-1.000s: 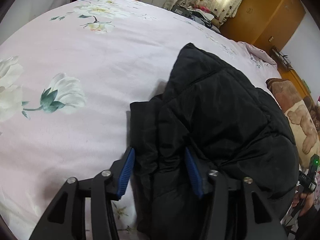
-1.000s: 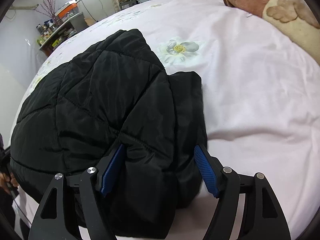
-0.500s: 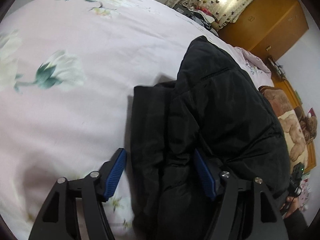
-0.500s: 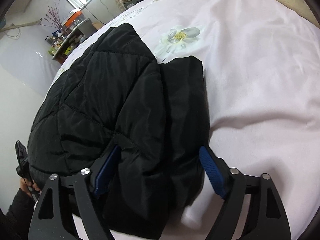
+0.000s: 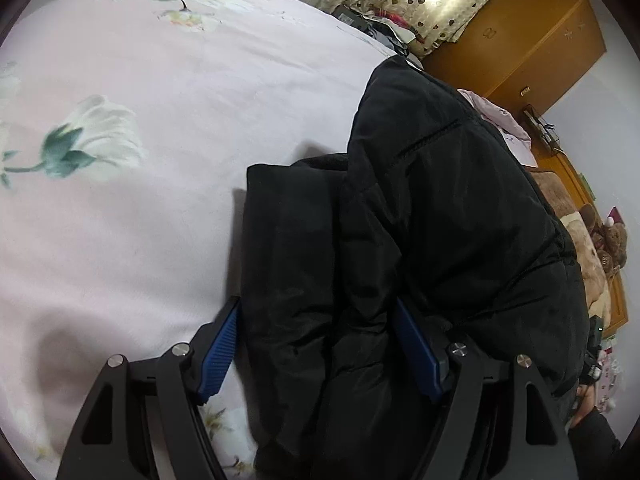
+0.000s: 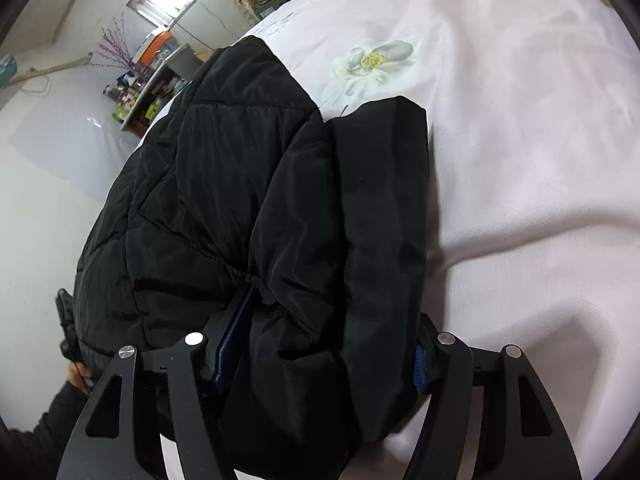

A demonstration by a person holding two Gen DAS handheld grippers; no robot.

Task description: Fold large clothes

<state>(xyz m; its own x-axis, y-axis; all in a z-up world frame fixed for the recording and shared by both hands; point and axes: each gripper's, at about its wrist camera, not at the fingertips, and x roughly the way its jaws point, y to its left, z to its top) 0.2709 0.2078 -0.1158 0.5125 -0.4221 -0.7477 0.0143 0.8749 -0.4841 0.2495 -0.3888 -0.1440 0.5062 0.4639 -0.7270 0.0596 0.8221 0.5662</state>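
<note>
Both cameras are closing in on the black padded jacket (image 5: 440, 220), lying bundled on the pink floral bed (image 5: 140, 220). Left hand-held gripper (image 5: 316, 344) and right hand-held gripper (image 6: 324, 344) are straddling its thick near folds, jaws wide, seemingly starting the next fold.

We find no readable text, labels, brands or numbers in either view. The black jacket (image 5: 440, 220) carries no visible logo or tag. The bedsheet (image 5: 140, 208) has only flower prints, and the curtain (image 5: 404, 4) only heart shapes. The wardrobe (image 5: 516, 40) door shows a small dark mark we can't resolve. Packages on the shelf (image 6: 140, 96) in the right wrist view are too small and blurred to read.
</note>
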